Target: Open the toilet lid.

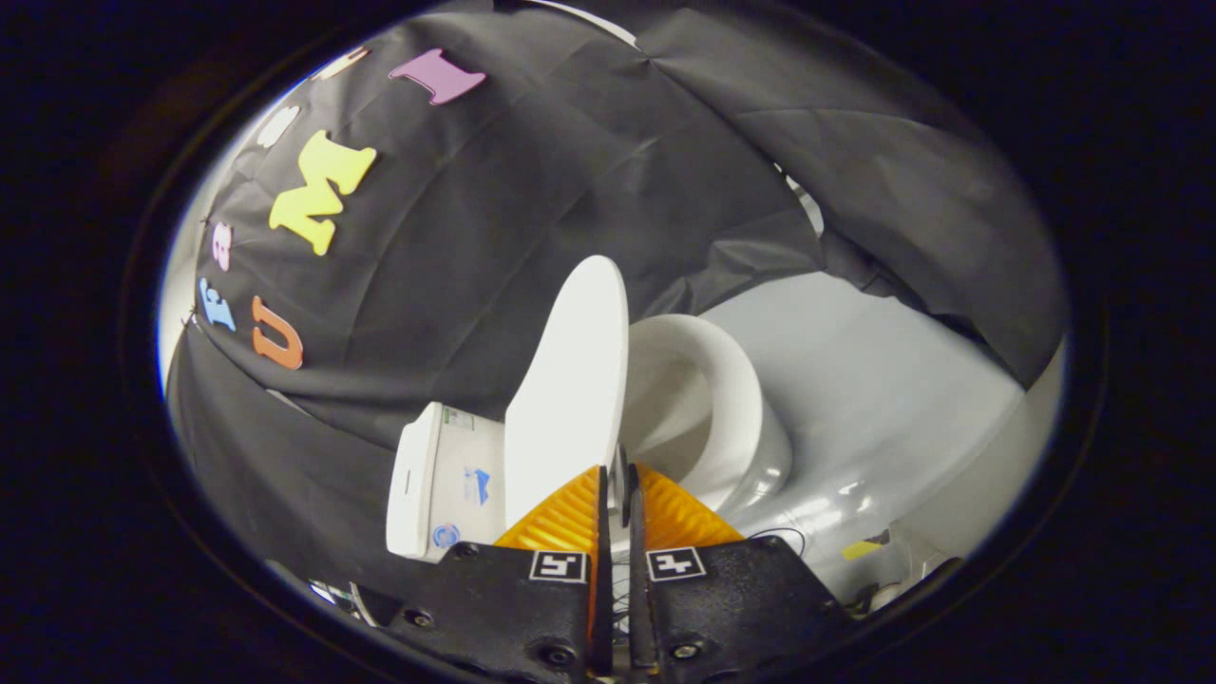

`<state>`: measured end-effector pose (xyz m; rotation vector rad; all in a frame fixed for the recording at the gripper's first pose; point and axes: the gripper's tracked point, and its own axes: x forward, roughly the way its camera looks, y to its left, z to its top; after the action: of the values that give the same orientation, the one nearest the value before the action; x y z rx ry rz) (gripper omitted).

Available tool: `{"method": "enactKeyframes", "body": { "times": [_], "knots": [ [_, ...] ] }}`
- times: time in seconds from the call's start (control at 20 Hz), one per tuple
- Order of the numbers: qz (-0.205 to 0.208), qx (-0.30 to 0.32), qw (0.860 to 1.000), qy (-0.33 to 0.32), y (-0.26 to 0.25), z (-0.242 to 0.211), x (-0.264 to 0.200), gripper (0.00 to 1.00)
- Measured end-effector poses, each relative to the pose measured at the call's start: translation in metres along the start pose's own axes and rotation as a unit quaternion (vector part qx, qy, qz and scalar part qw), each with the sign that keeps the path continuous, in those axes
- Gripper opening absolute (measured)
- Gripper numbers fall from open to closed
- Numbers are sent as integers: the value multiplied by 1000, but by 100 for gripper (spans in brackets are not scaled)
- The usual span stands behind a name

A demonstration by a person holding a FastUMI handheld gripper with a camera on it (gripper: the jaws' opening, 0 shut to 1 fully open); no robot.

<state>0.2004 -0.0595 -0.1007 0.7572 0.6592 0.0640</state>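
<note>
The gripper (616,489) has its orange fingers (560,518) pinched on the edge of the raised toilet lid (570,380), which stands beside the open bowl (708,408); best to ease it toward the tank (442,480), gently.

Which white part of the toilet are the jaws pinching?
The thin flat white plastic toilet lid, raised on edge; the jaws of the gripper pinch its lower rim. The rounded white seat ring lies beyond.

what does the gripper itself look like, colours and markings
The gripper has two black blocky bodies side by side, each carrying a small square black-and-white marker tag and visible screws. Its fingers are wedge-shaped, orange and ribbed, narrowing toward the tips. A few thin wires show below, between the bodies.
</note>
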Motion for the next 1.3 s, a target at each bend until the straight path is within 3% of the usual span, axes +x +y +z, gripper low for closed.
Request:
{"method": "enactKeyframes", "body": {
  "times": [0.3, 0.65, 1.3],
  "knots": [
    [10, -45, 999, -9, 50, 2, -16, 10],
    [-22, -95, 995, -16, 85, 1, -24, 10],
    [-34, -168, 985, -24, 170, -11, -35, 10]
  ]
}}
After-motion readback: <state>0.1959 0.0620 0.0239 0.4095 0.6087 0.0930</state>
